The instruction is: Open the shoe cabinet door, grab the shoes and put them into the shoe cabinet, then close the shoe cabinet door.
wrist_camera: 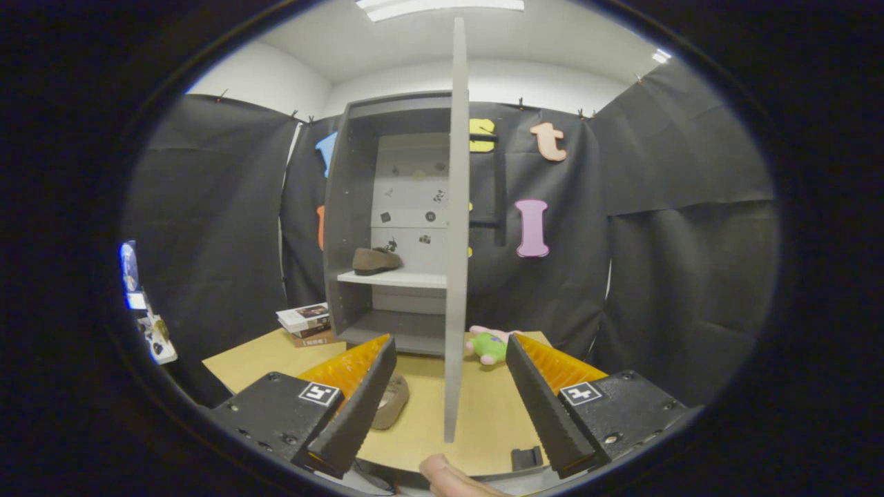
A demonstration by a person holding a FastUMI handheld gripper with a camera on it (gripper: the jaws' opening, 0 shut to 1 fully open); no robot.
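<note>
gripper (443, 407) fingers wide apart, holding nothing; open door (456, 228) seen edge-on between them. one shoe (376, 260) on cabinet (349, 207) shelf, other shoe (391, 402) on table (483, 414) beside left finger. plush toy (489, 345) near cabinet base

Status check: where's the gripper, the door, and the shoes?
Gripper open, straddling door edge, not pressing. Door swung wide open. One shoe on cabinet shelf; second shoe on table by one finger.

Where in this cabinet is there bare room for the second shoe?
The white shelf is free to the right of the brown shoe, up to the open door. The floor below it is bare. The open tongs straddle the door's edge; the other shoe lies on the table.
</note>
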